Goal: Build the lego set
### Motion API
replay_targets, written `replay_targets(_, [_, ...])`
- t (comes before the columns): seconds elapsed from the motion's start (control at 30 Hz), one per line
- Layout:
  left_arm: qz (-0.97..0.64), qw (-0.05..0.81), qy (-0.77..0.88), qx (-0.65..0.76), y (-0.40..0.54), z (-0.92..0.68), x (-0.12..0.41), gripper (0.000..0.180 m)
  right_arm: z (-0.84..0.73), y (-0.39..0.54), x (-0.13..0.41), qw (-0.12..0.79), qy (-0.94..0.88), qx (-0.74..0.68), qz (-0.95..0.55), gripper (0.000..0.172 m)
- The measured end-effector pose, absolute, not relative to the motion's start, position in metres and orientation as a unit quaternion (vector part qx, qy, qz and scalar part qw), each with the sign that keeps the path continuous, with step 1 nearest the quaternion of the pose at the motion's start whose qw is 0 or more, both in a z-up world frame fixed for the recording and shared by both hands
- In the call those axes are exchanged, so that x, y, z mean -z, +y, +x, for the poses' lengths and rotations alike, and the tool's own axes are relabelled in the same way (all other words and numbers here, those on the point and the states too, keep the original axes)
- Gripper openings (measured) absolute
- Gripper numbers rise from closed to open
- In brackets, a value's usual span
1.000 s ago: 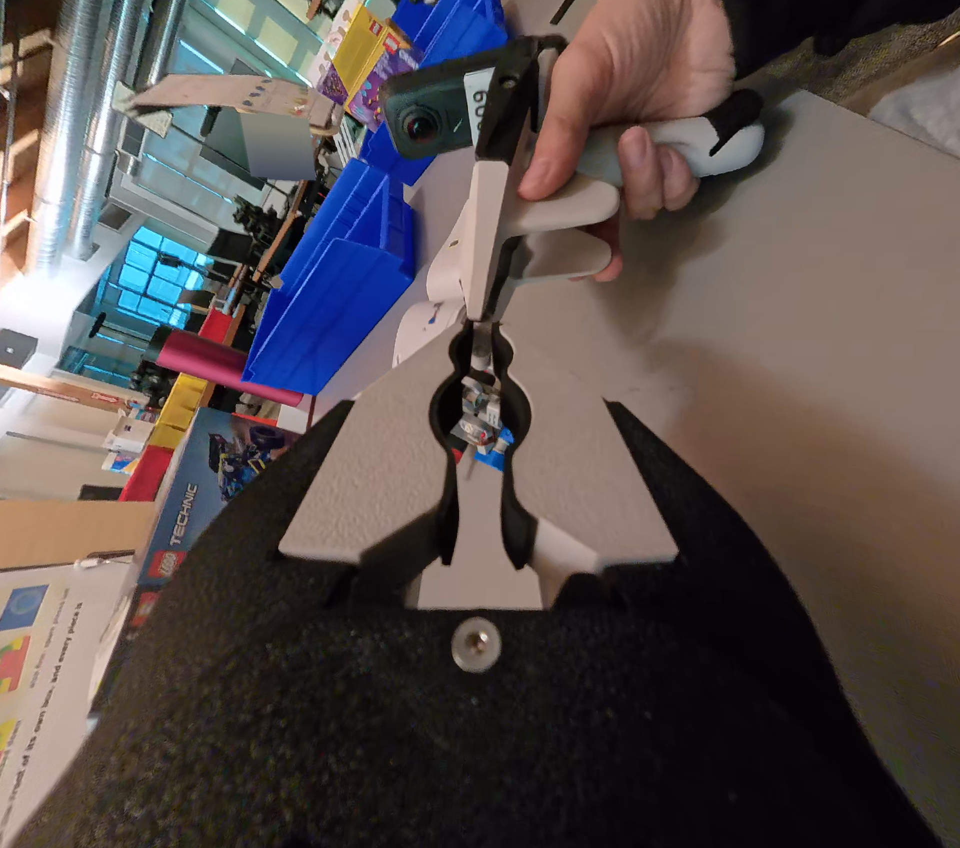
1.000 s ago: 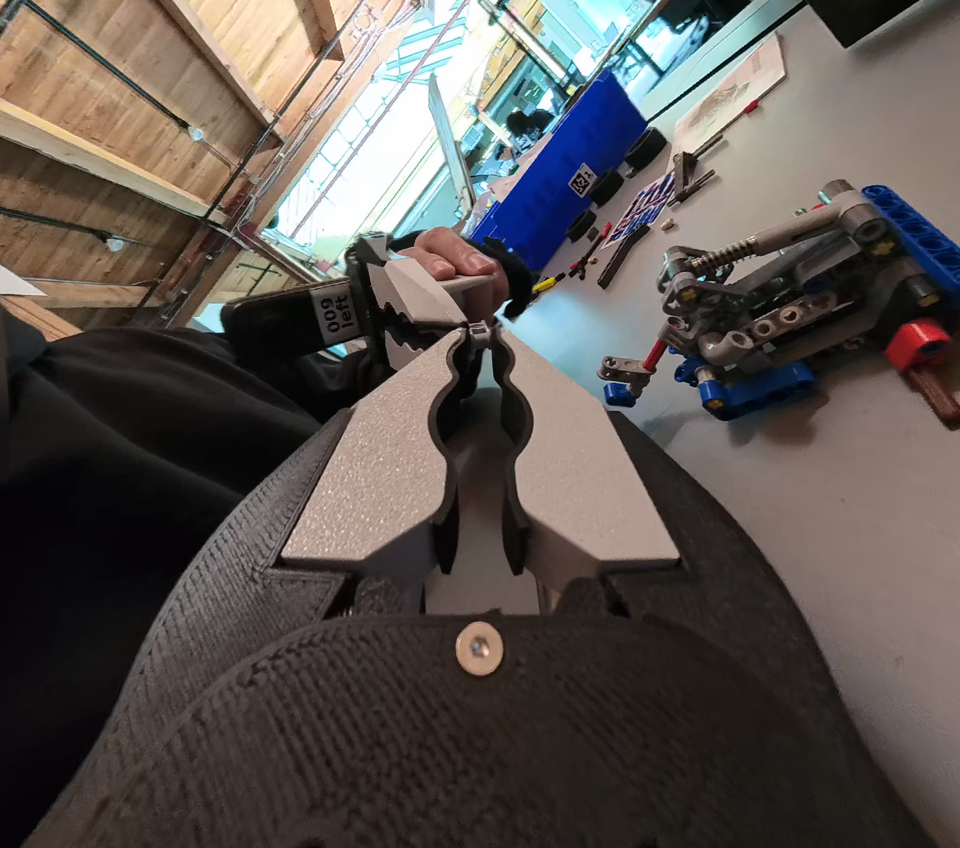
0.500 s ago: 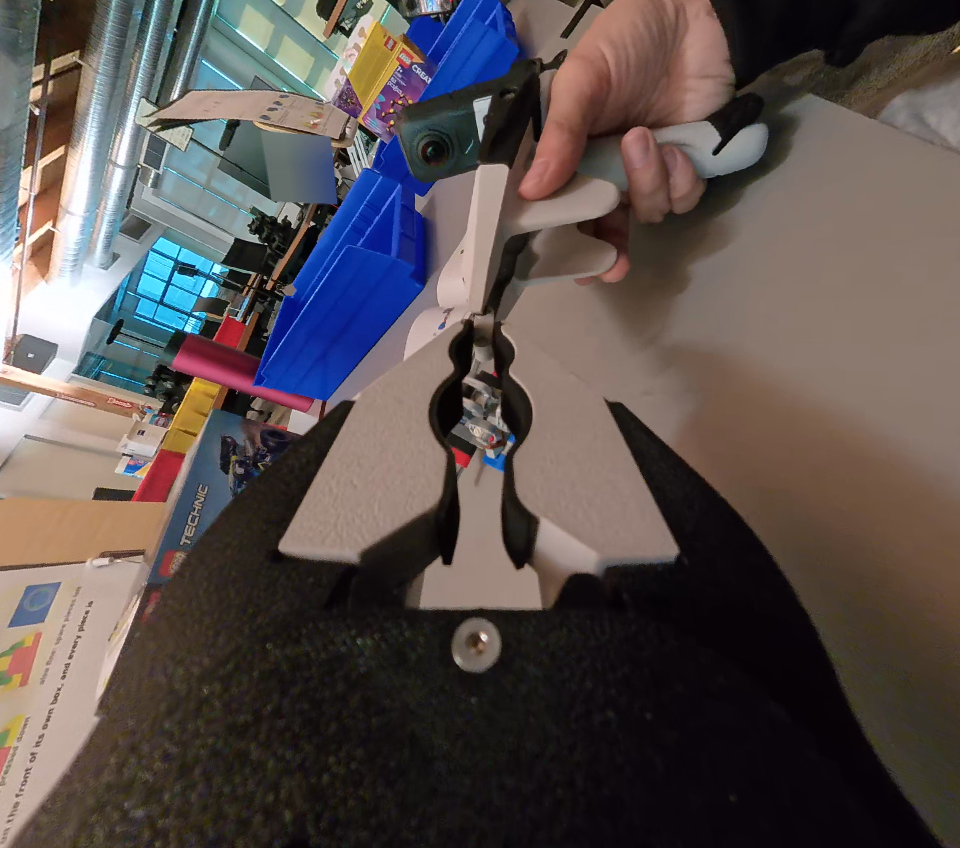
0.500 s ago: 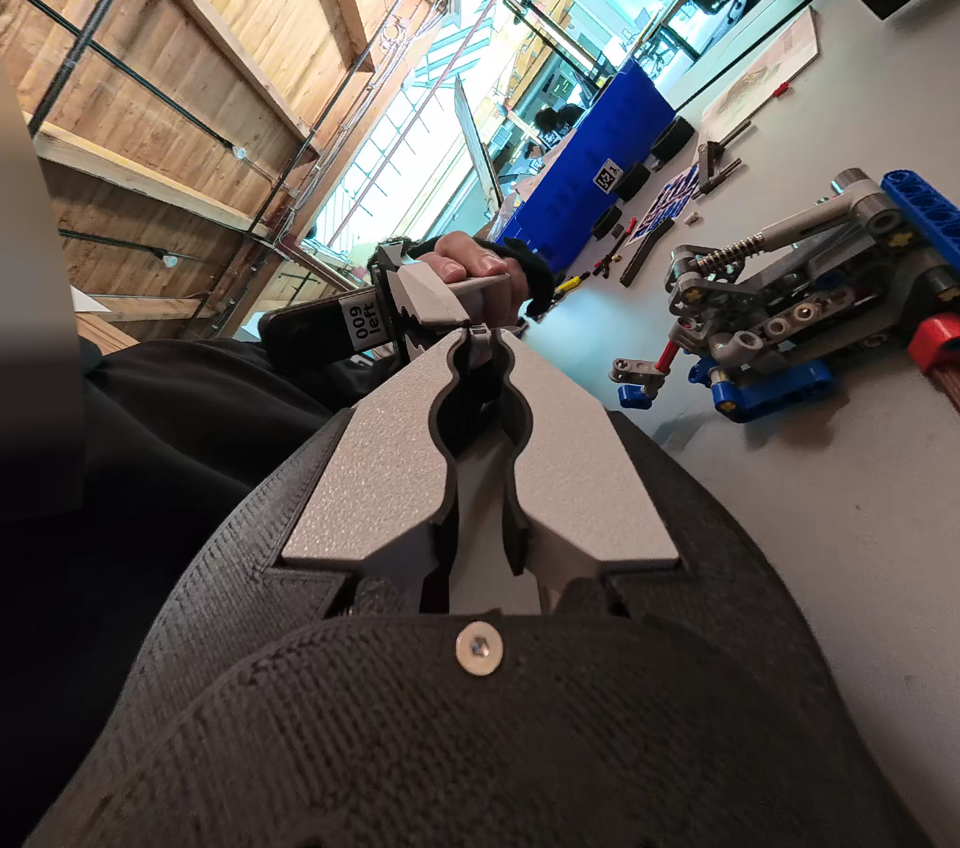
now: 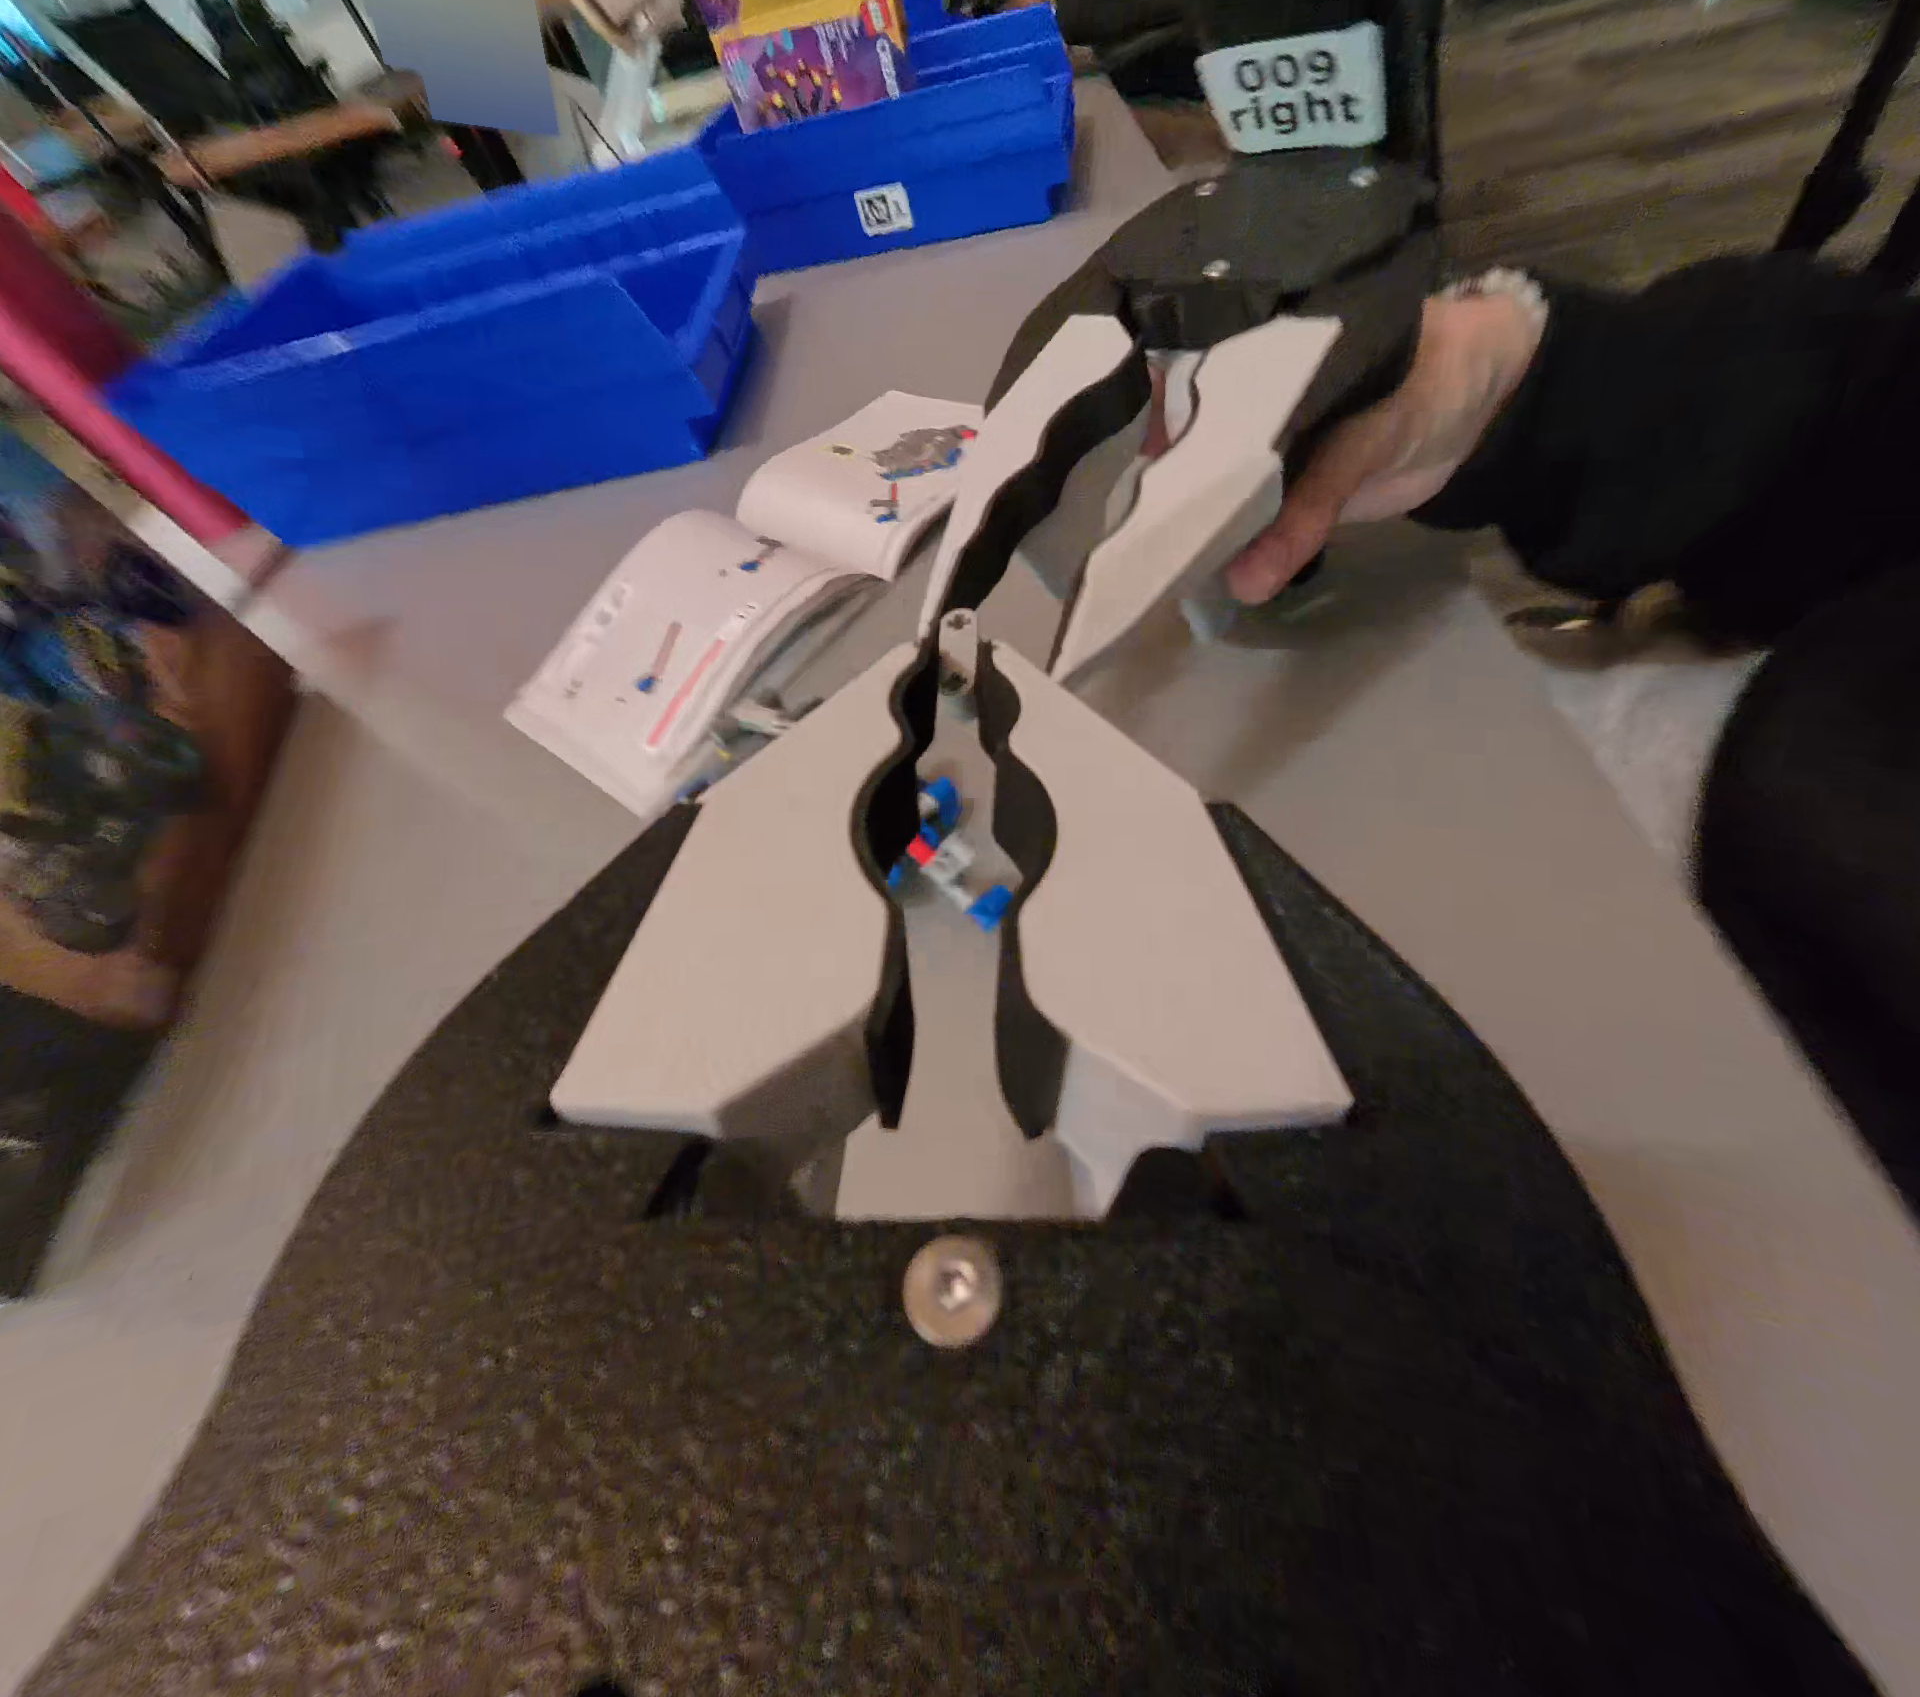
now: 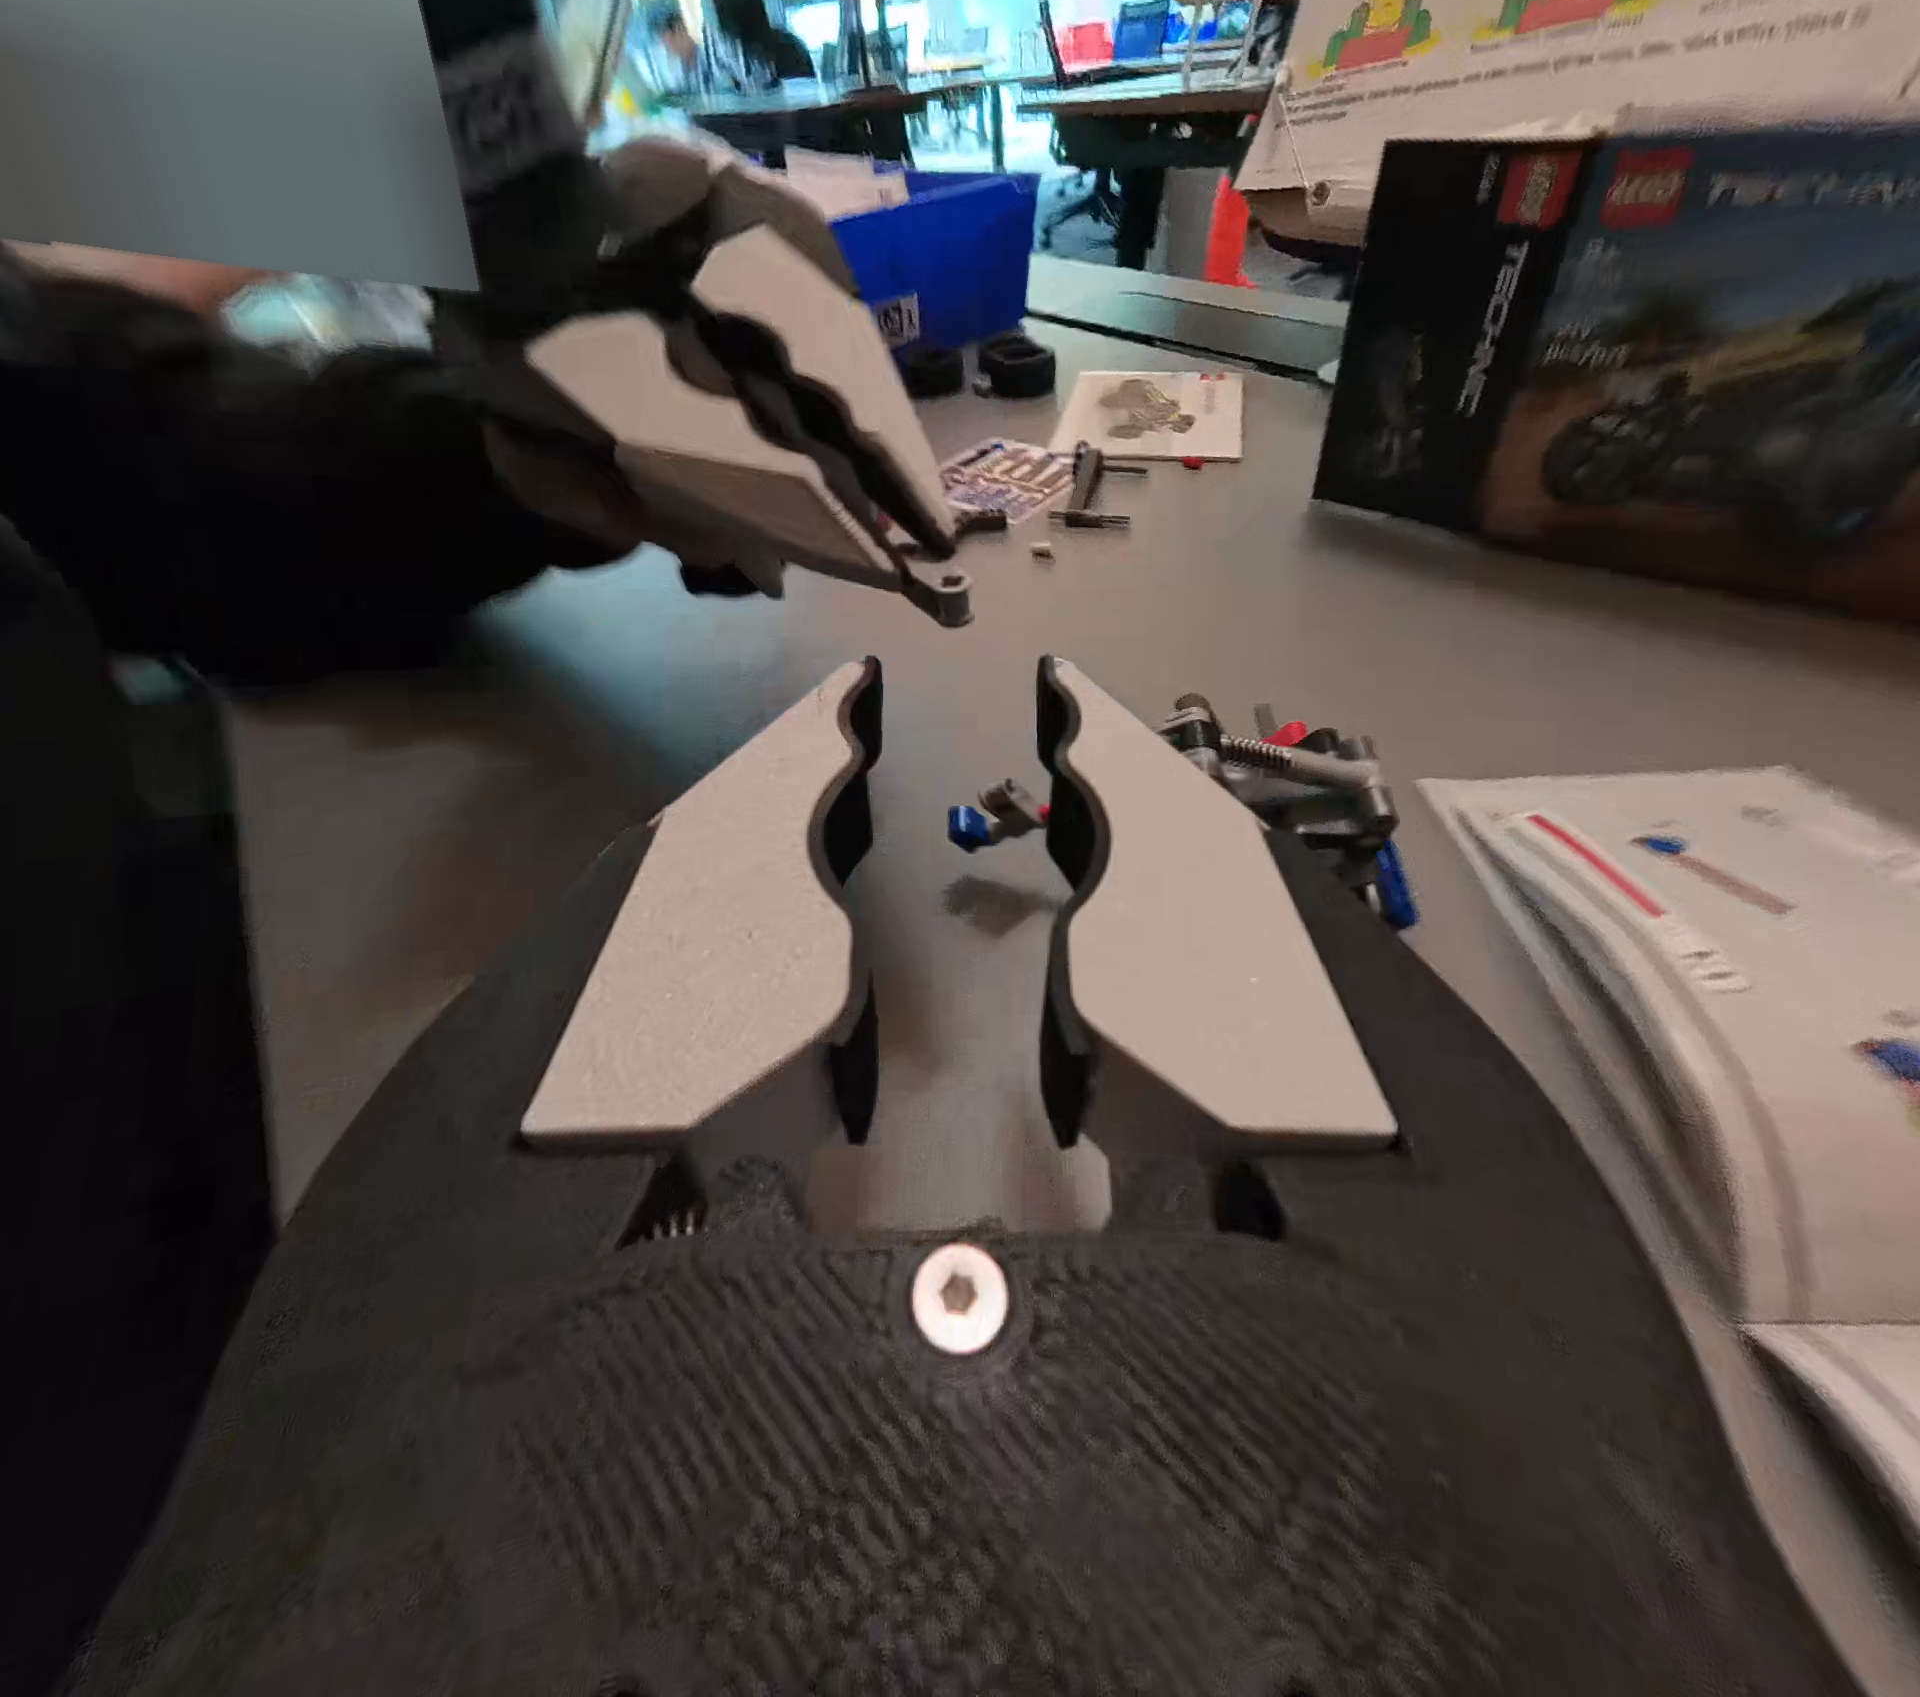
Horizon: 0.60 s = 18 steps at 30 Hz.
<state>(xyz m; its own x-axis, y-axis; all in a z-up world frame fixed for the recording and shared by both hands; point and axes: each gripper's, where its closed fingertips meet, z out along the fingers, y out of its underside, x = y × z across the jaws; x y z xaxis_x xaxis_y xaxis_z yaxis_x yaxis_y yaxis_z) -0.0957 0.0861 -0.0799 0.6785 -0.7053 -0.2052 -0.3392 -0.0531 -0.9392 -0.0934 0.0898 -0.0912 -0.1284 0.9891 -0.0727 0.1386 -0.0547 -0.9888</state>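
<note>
The left gripper (image 5: 954,648) is clenched on a small grey beam (image 5: 956,631) with a cross-shaped hole at its free end. In the left wrist view the beam's long axis runs along the fingers, its holed end poking out past the tips toward the far side of the grey table (image 5: 1351,795). In the right wrist view the same piece (image 6: 948,593) sticks out of the tips to the right and slightly down, held up above the table. How much of the beam sits inside the grip is hidden by the fingers (image 5: 1060,774).

The right gripper (image 6: 958,671) is released, its fingers (image 6: 1132,816) well apart with nothing between the pads. Its tips stand just below and near the beam, apart from it.

Behind the right gripper lies a partly built model (image 6: 1288,780) of grey, blue and red parts with a spring; most of it is hidden by the right finger, and only a blue and grey end shows through the gap. An open instruction booklet (image 6: 1662,920) lies to the right, cut off by the edge. A dark toy box (image 6: 1621,348) stands far right, blurred. Blue bins (image 5: 436,359) stand at the far left, also smeared by motion.
</note>
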Motion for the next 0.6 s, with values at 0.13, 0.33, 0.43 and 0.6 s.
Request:
replay_targets(0.13, [-0.777, 0.521, 0.283, 0.212, 0.093, -0.102, 0.088, 0.004, -0.098, 0.093, 0.100, 0.529, -0.636, -0.337, -0.450, 0.029])
replay_targets(0.33, [-0.842, 0.450, 0.236, 0.180, 0.106, -0.114, 0.111, 0.004, -0.093, 0.127, 0.123, 0.588, -0.673, -0.108, -0.435, 0.041])
replay_targets(0.43, [-0.863, 0.421, 0.226, 0.164, 0.112, -0.117, 0.120, 0.005, -0.095, 0.127, 0.125, 0.593, -0.677, -0.090, -0.427, 0.041])
replay_targets(0.6, [-0.891, 0.373, 0.208, 0.155, 0.124, -0.122, 0.126, 0.004, -0.095, 0.126, 0.141, 0.551, -0.693, -0.094, -0.456, 0.067])
